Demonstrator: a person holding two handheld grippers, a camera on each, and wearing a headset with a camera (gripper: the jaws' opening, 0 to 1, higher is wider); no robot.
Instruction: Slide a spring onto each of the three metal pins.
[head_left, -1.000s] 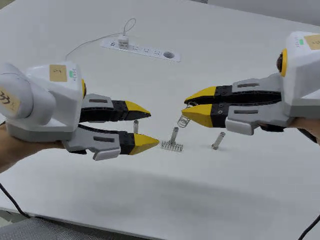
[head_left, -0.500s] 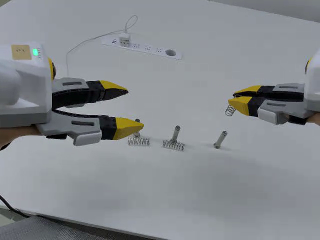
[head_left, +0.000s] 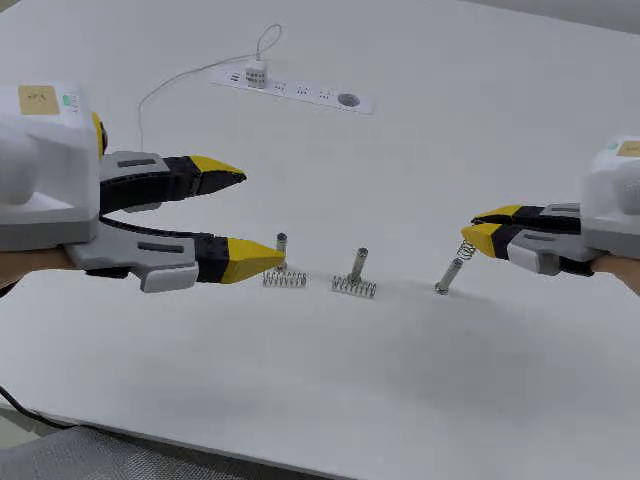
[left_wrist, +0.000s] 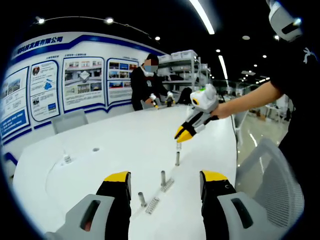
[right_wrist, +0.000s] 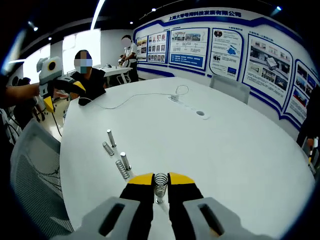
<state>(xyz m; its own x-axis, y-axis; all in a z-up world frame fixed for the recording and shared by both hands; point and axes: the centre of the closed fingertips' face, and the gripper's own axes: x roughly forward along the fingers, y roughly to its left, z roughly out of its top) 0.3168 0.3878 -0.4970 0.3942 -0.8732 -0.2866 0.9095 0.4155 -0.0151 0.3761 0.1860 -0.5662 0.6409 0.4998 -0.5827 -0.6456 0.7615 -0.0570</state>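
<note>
Three metal pins stand in a row on the white table (head_left: 330, 400): left pin (head_left: 281, 245), middle pin (head_left: 358, 265), right pin (head_left: 450, 275). One loose spring (head_left: 284, 279) lies by the left pin and another spring (head_left: 354, 288) by the middle pin. My right gripper (head_left: 472, 231) is shut on a third spring (head_left: 466, 248), which hangs just above the right pin's top. In the right gripper view this held spring (right_wrist: 160, 184) sits between the jaws, over the pin (right_wrist: 159, 200). My left gripper (head_left: 262, 218) is open and holds nothing, with its lower fingertip close to the left pin.
A white power strip (head_left: 300, 90) with a plug and cable lies at the far side of the table. The right gripper view has a seated person (right_wrist: 87, 75) beyond the table's far end. Chairs stand around the table.
My right gripper has come down and slightly left with the spring, from above the table to just over the right pin. The left gripper has barely moved.
</note>
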